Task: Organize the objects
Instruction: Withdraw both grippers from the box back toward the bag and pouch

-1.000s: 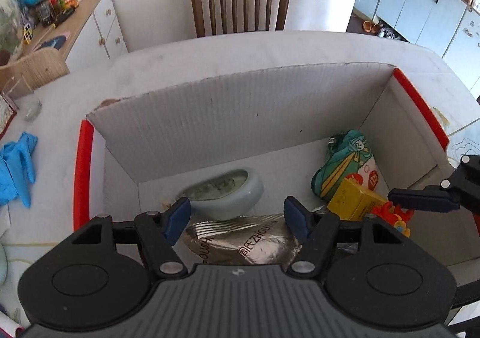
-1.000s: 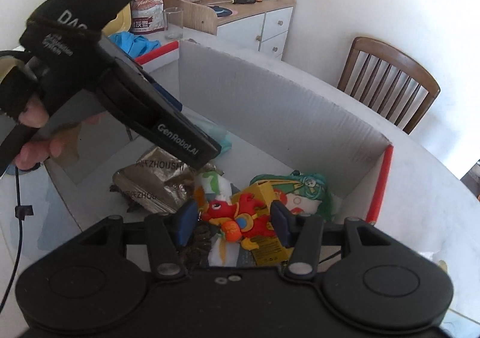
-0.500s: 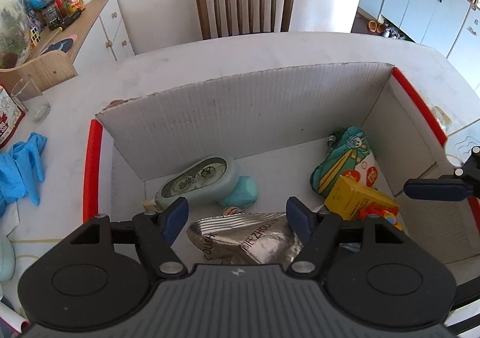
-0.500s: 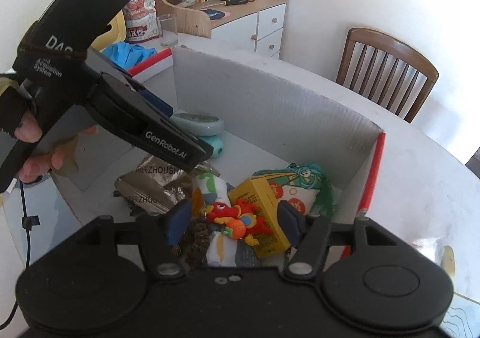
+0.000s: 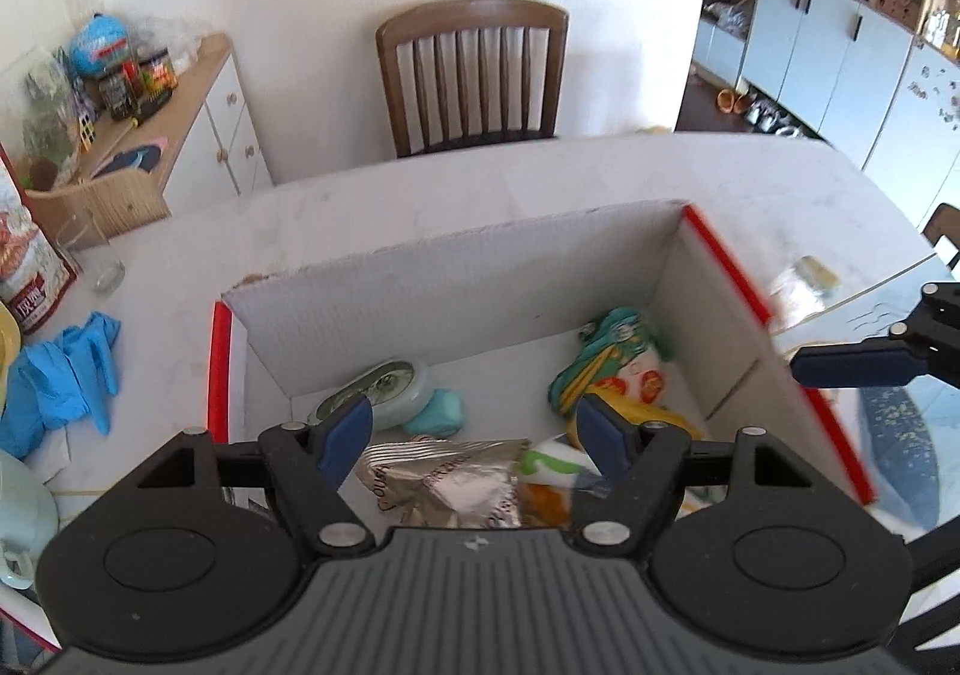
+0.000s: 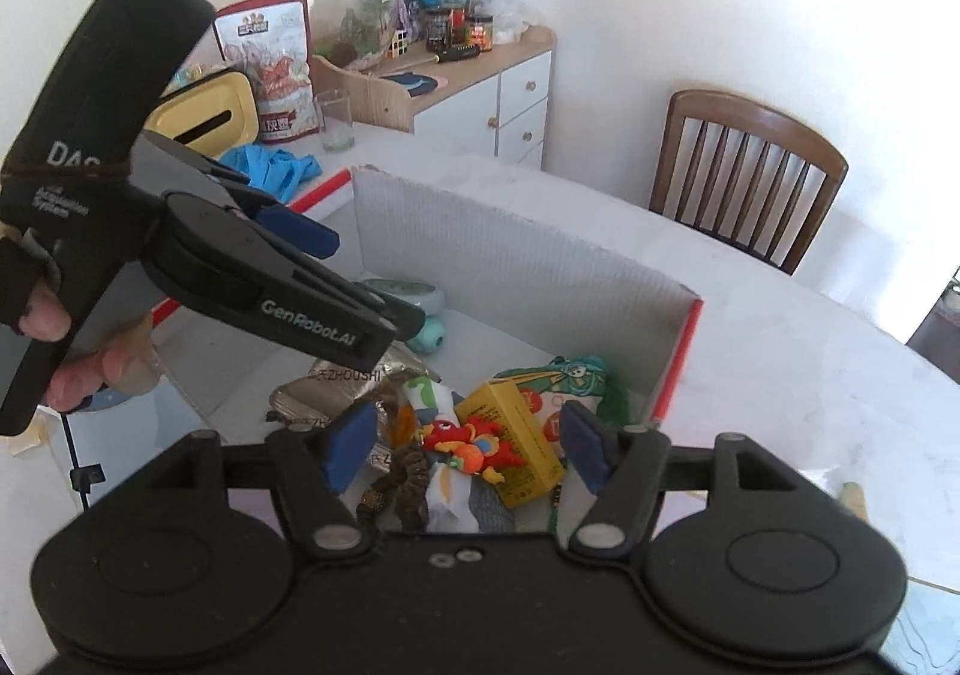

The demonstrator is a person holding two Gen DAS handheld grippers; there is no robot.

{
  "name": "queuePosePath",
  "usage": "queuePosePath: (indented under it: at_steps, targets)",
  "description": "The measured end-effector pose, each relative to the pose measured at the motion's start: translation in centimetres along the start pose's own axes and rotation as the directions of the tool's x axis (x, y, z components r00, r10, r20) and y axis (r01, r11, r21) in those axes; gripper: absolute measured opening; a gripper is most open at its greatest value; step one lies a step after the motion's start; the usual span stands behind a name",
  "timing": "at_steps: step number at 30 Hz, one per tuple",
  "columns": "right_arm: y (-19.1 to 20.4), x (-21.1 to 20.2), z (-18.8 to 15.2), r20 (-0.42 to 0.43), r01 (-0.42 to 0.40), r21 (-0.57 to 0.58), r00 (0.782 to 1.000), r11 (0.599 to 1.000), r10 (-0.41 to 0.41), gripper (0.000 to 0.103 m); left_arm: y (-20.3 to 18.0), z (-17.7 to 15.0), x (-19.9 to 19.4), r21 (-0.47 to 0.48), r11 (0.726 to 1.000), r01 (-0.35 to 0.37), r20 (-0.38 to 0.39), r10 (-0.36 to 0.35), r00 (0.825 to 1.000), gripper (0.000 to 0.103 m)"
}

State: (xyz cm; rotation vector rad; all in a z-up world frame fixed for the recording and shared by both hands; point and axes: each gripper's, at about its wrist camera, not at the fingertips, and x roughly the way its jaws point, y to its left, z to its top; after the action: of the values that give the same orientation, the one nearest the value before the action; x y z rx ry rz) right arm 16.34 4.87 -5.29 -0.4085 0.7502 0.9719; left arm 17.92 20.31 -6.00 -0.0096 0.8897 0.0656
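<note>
A white cardboard box (image 5: 480, 279) with red edges stands on the table and holds the objects. In it lie a silver foil packet (image 5: 456, 477), a pale green clock (image 5: 378, 396), a green patterned pouch (image 5: 612, 357), a yellow carton (image 6: 516, 435) and a red toy figure (image 6: 474, 441). My left gripper (image 5: 474, 435) hangs above the foil packet with its jaws opening and nothing between them. Over the red toy and the yellow carton, my right gripper (image 6: 468, 444) is also opening, clear of both and holding nothing. A hand carries the left gripper (image 6: 360, 279) at the left of the right wrist view.
Blue gloves (image 5: 60, 375) and a drinking glass (image 5: 102, 261) lie left of the box. A snack bag (image 6: 276, 69) and a yellow container (image 6: 204, 117) stand beyond them. A wooden chair (image 5: 474, 75) is behind the table, and a cluttered sideboard (image 5: 180, 123) at the back left.
Both grippers have risen and pulled back from the box, and their jaws have widened. The clock, first partly hidden, shows fully. The objects in the box have stayed put.
</note>
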Motion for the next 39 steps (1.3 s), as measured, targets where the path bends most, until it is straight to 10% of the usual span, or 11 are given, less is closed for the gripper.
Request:
queuePosePath:
  at_steps: [18,39]
  targets:
    - [-2.2,-7.9,-1.1,0.092,-0.018,0.004,0.996,1.000,0.017,0.082,-5.3,0.0,-6.1,-0.018,1.000,-0.003,0.109,0.005,0.994,0.087]
    - [-13.5,-14.5,-6.7,0.146,-0.001,0.051,0.989,0.999,-0.007,0.097,-17.4,1.0,-7.2,-0.111,0.993,0.024,0.190,-0.003,0.982,0.102]
